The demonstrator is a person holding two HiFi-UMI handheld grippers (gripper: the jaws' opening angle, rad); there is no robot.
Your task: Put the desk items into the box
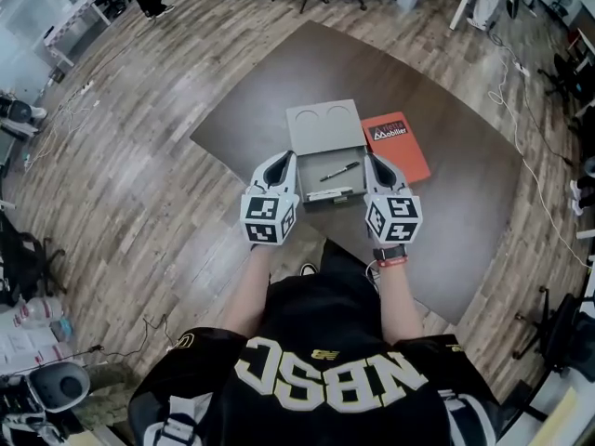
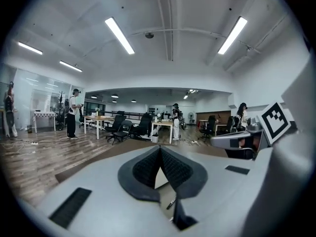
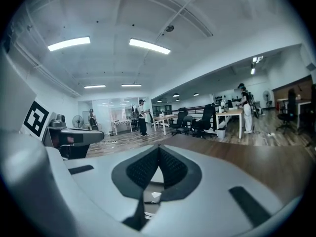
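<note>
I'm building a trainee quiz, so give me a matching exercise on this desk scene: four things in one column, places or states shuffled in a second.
1. slim black pen
2. orange-red paper booklet
3. flat grey lid
4. left gripper

A. jaws shut together
B. inside the open grey box
C. swung open behind the box
D. on the dark wooden table, right of the box

Pairs: 1-B, 2-D, 3-C, 4-A

- Dark brown table [image 1: 465, 203] with an angular top, standing on a wood-plank floor [image 1: 139, 184].
- Grey box [image 1: 323, 126] lies open on the table, lid folded back flat.
- Red booklet [image 1: 400, 147] lies flat just beside the box's right side.
</note>
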